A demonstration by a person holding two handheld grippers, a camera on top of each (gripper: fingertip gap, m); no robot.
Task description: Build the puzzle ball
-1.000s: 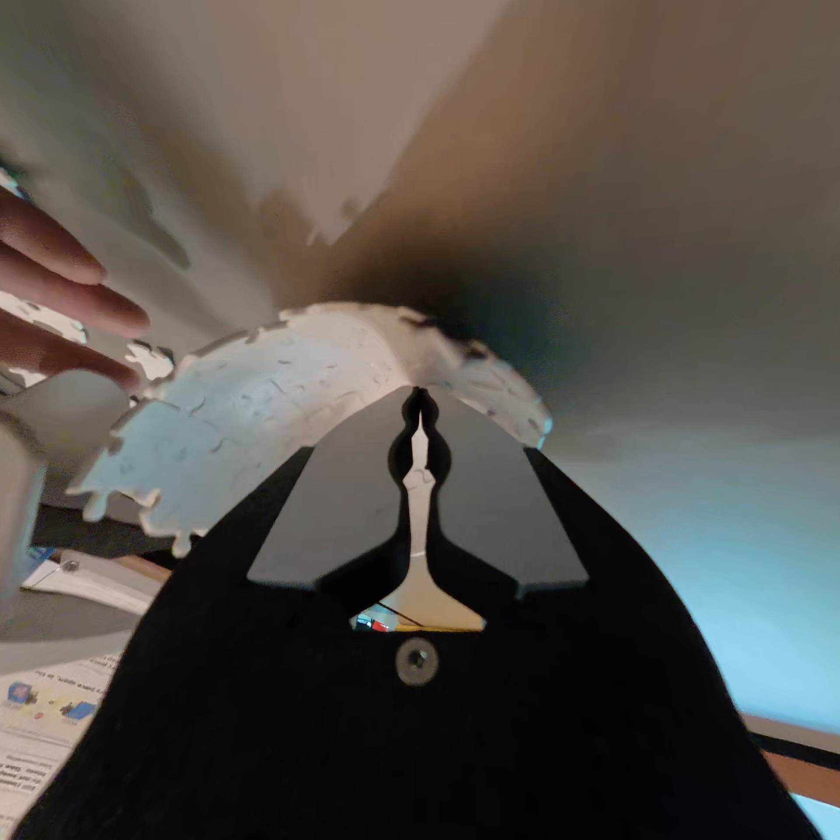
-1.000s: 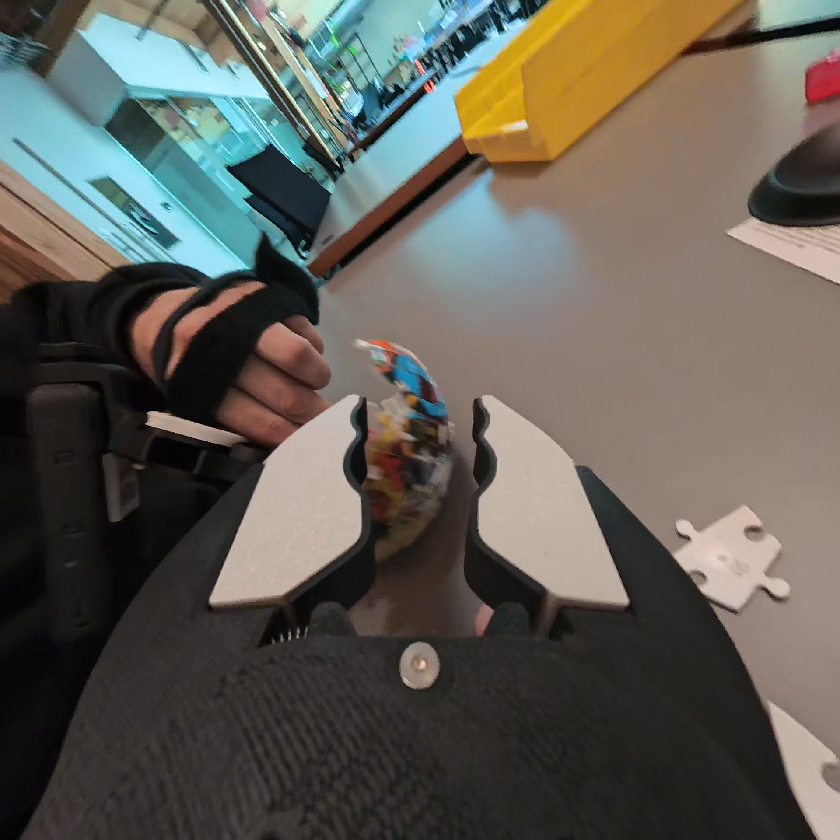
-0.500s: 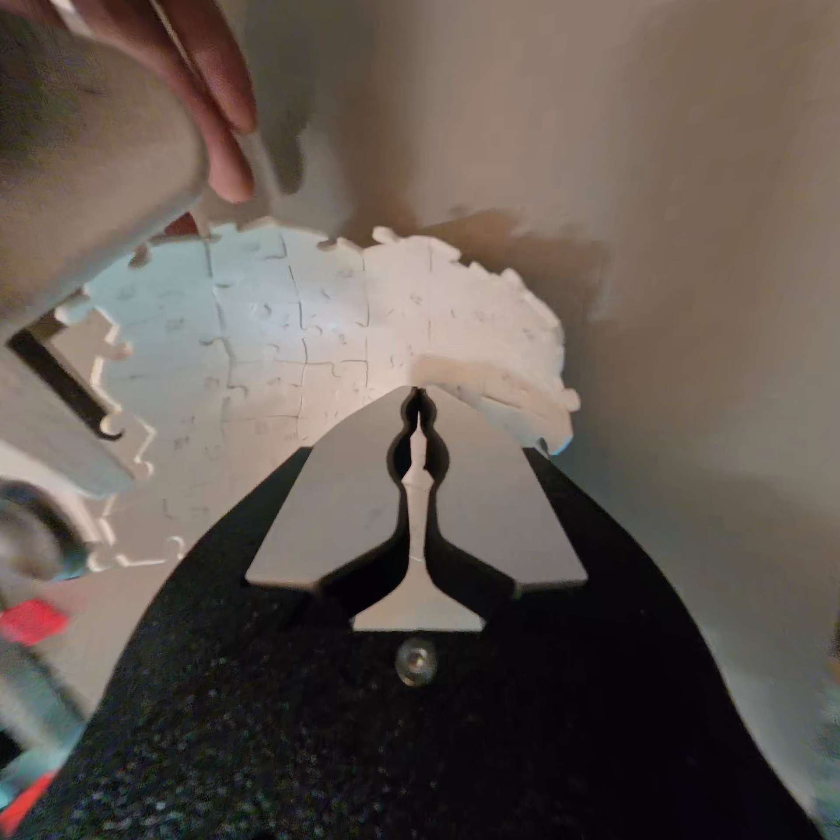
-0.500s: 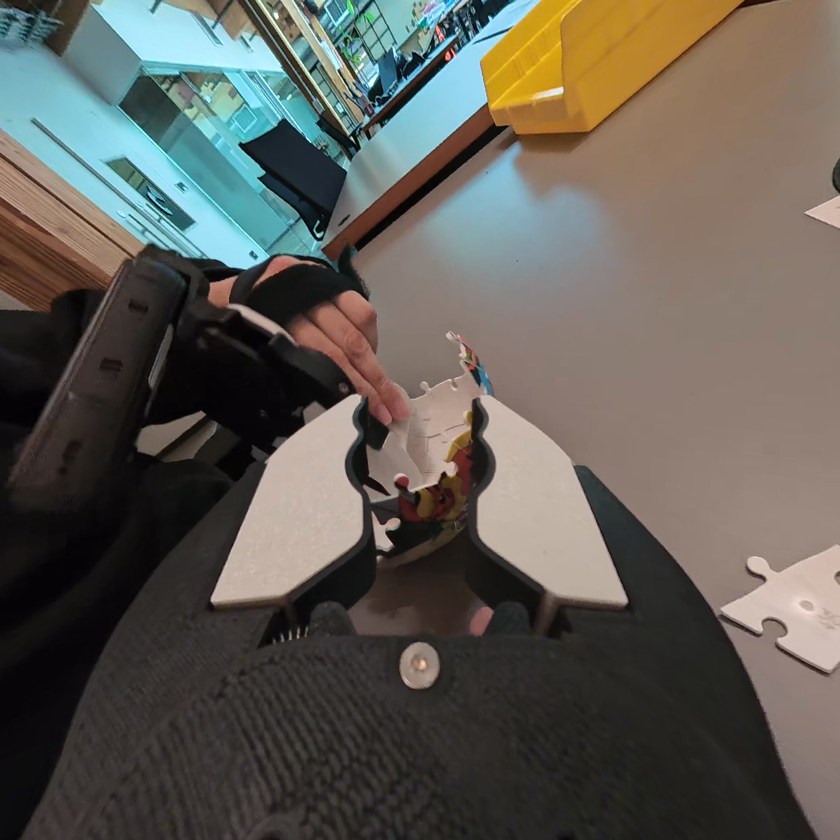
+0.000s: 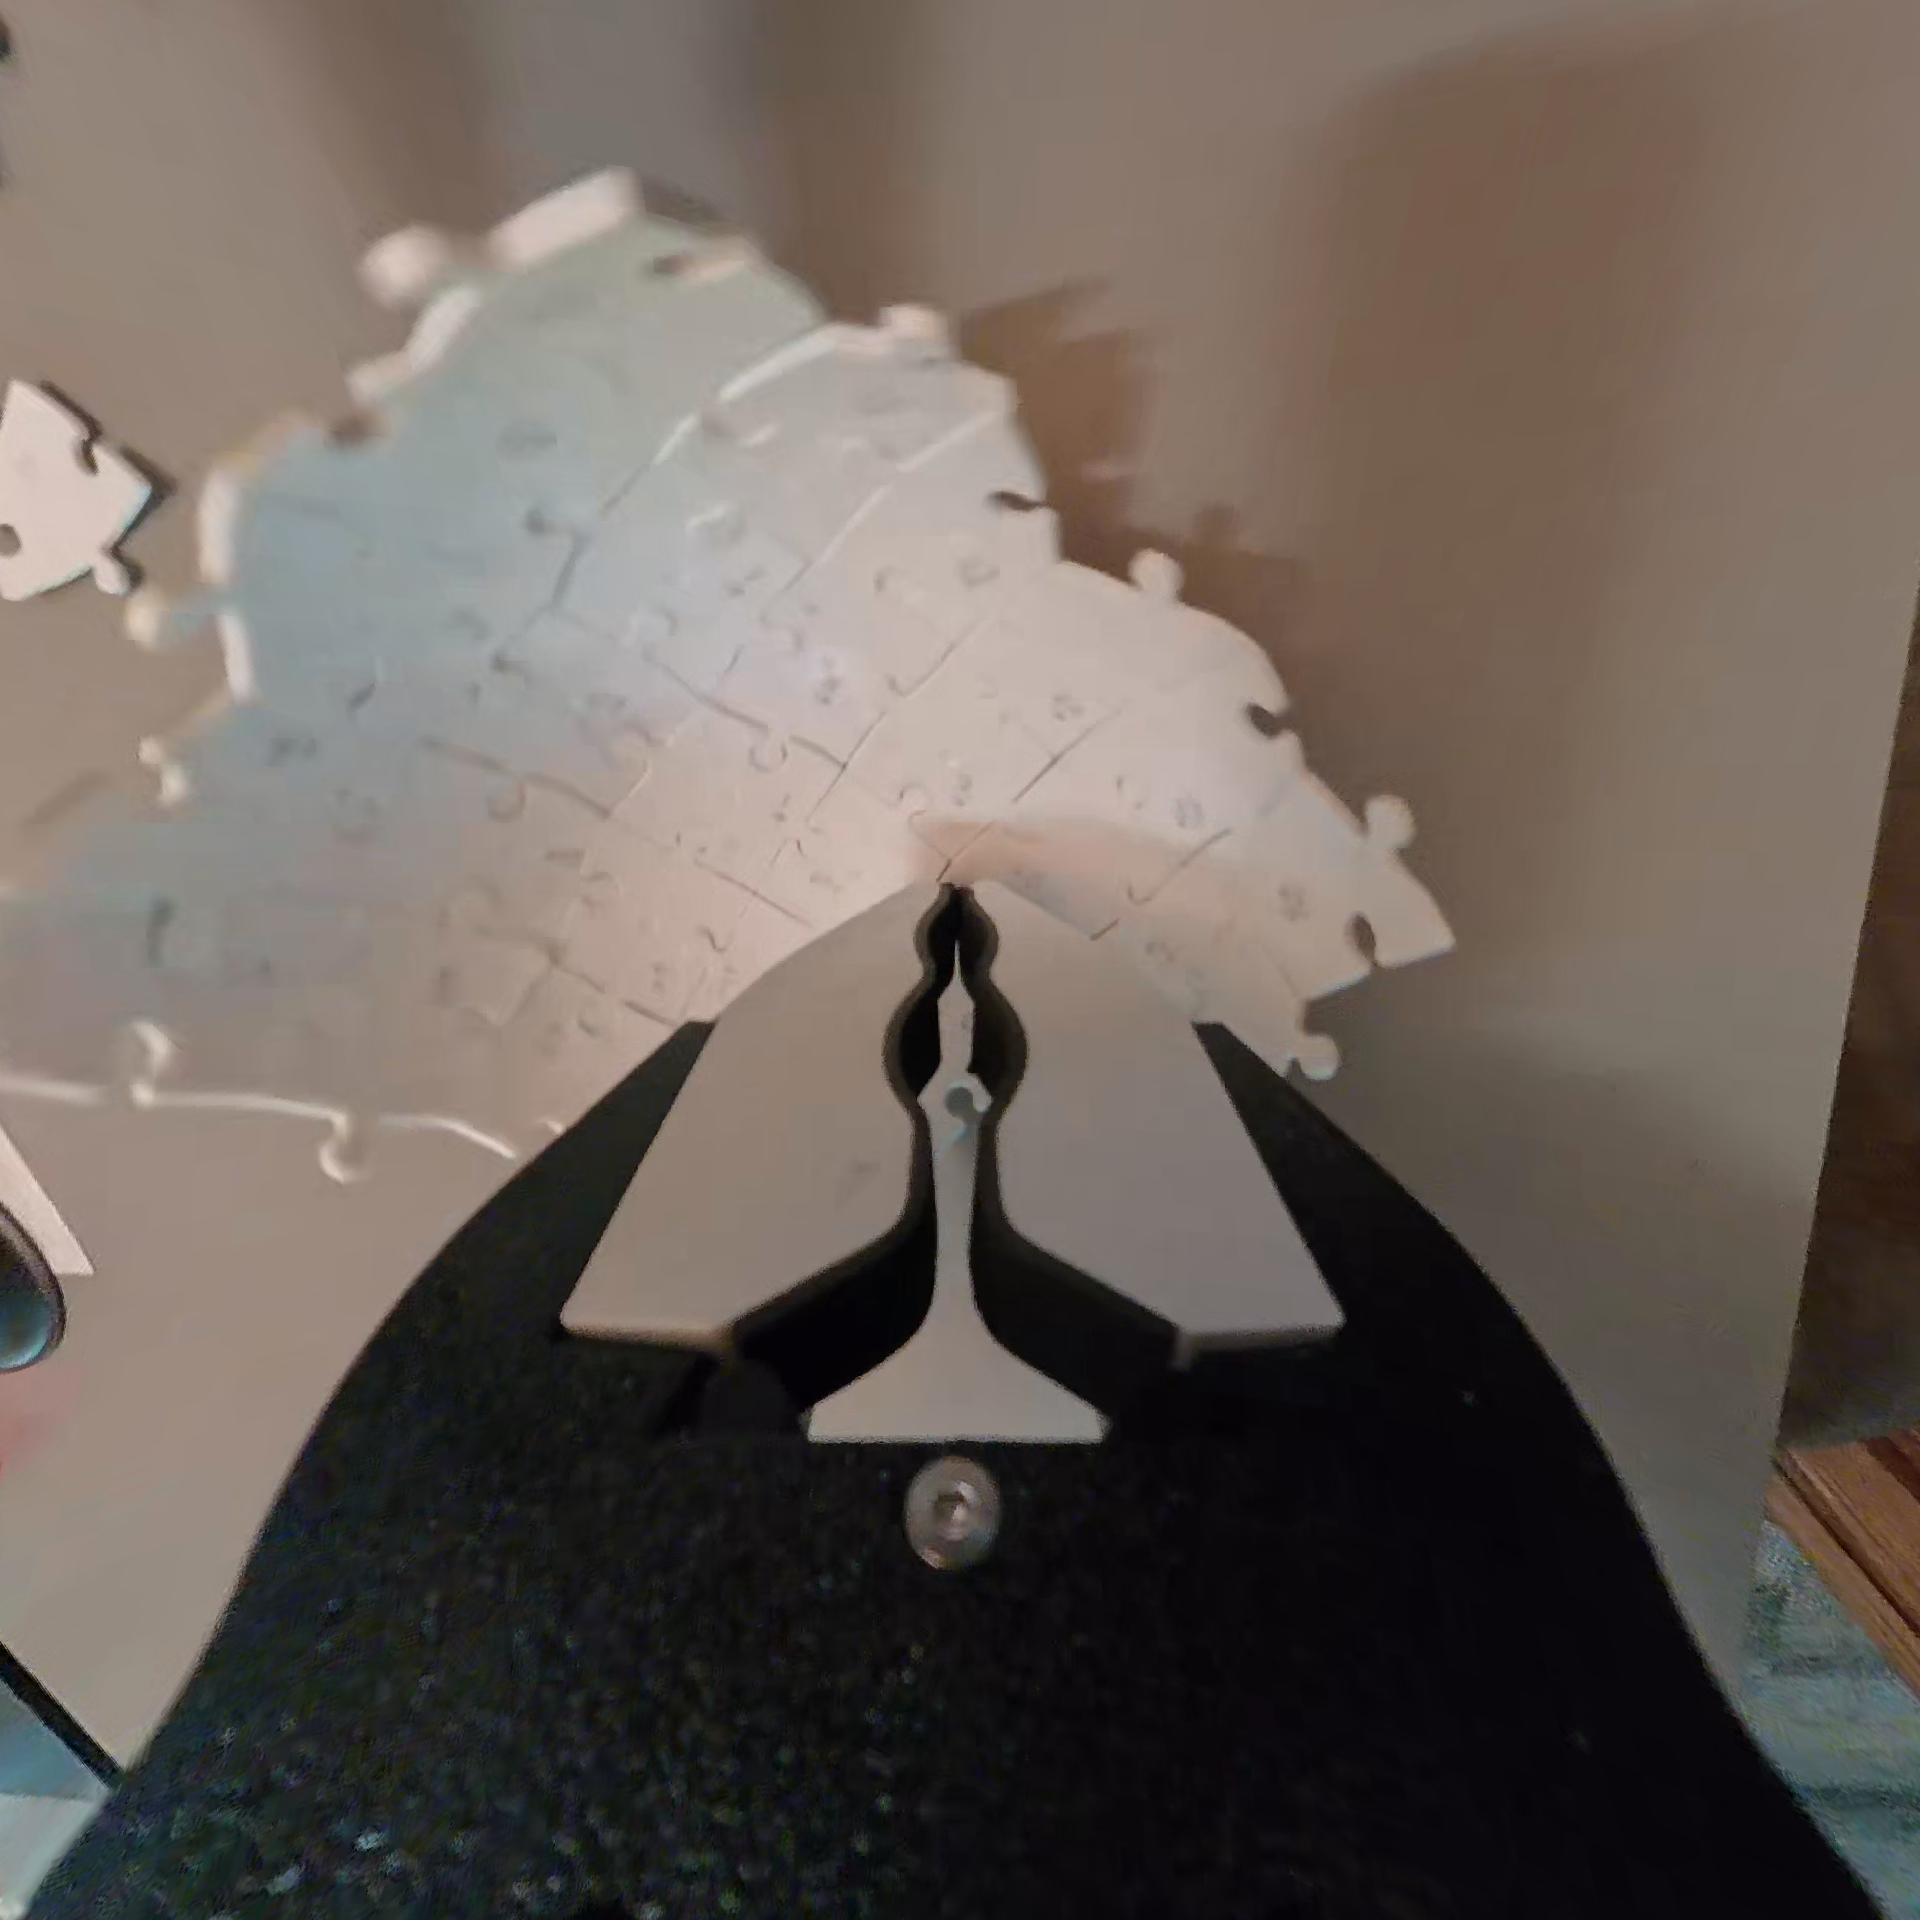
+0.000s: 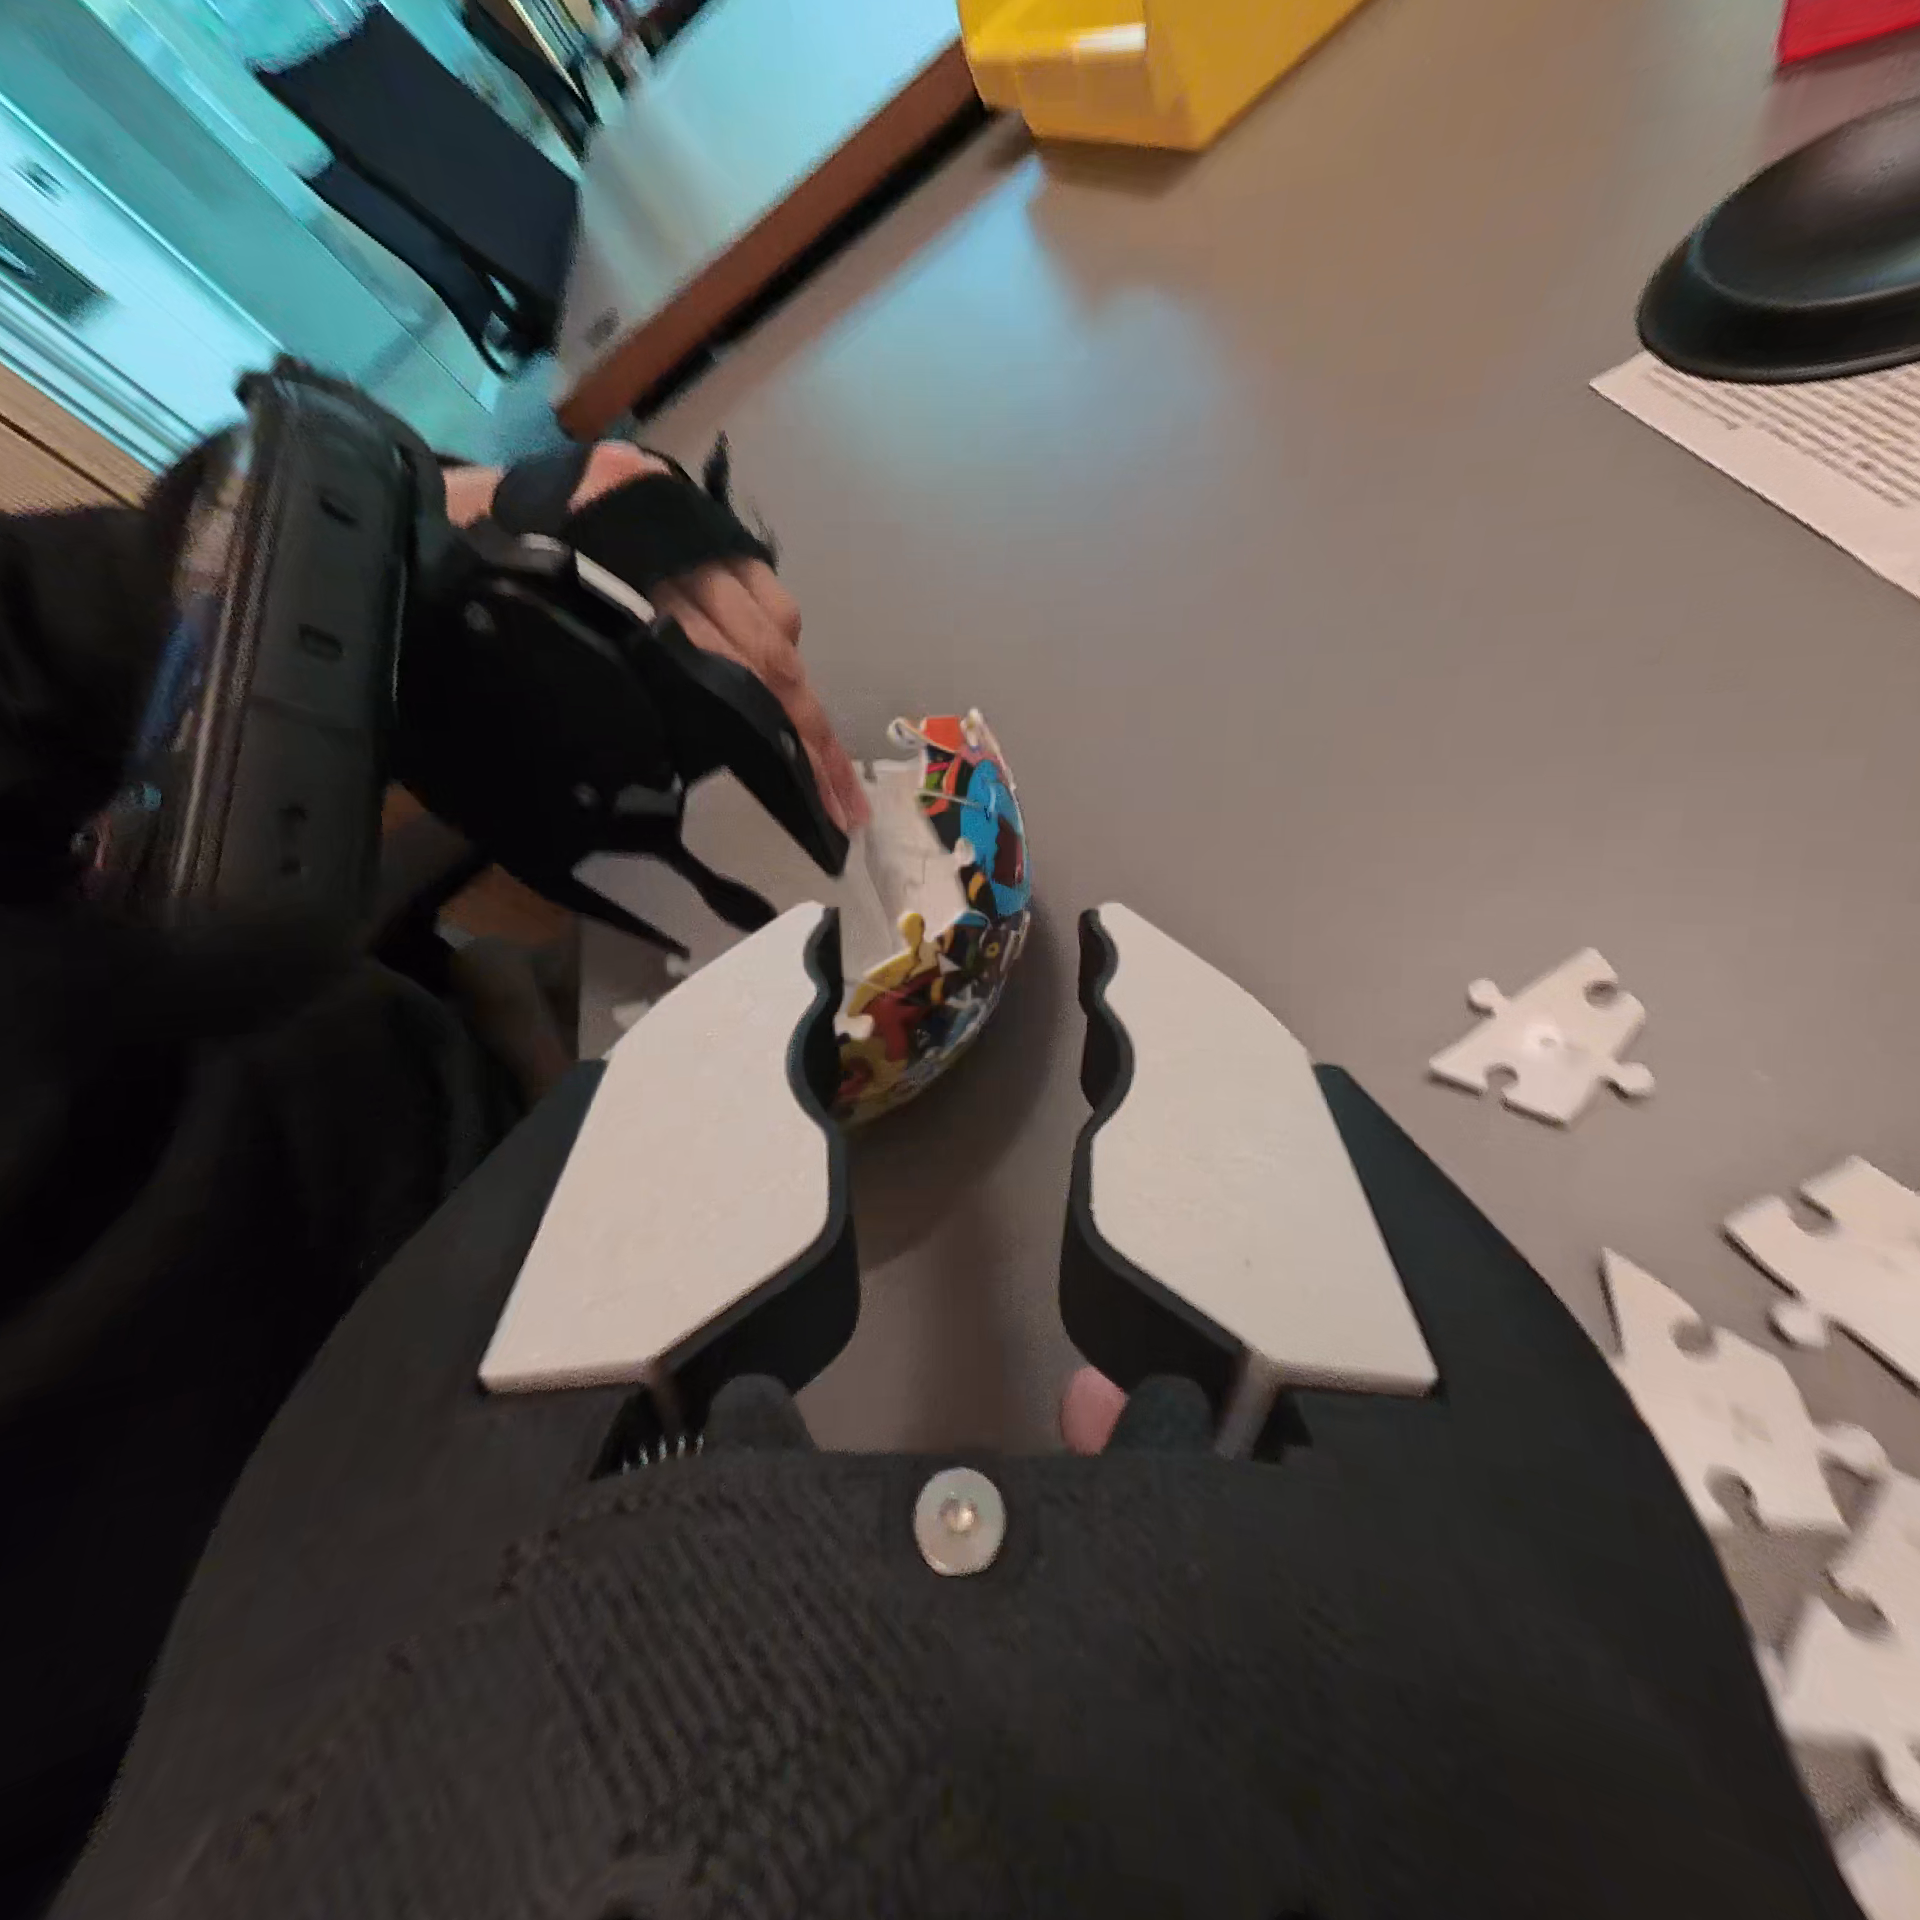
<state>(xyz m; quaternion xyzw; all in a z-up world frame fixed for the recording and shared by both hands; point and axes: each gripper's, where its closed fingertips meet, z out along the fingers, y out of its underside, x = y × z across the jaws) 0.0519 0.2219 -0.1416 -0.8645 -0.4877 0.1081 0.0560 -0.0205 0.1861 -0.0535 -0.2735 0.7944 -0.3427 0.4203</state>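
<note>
Since half a second ago the half-built puzzle ball (image 6: 940, 914) has tilted so its printed outside faces the right wrist camera more, and the bare fingers that crowded the left wrist view have gone from it; at far left of the right wrist view a gloved hand (image 6: 675, 561) holds the left gripper (image 6: 836, 857), whose tips are pressed together on the white inner rim of the shell; the ball shell rests on its edge on the grey bench (image 6: 1299, 623), just ahead of the right gripper (image 6: 951, 940), whose fingers are spread apart with nothing between them; to the right, loose white puzzle pieces (image 6: 1543, 1034) lie flat on the bench, well apart from the shell; farther back are a yellow bin (image 6: 1132, 62), a black rounded object (image 6: 1808, 281) and a printed sheet (image 6: 1787, 447); in the left wrist view the left gripper (image 5: 958, 914) pinches the shell's white inside (image 5: 644, 665), which fills the middle; a single loose piece (image 5: 62, 499) shows at the left edge.
</note>
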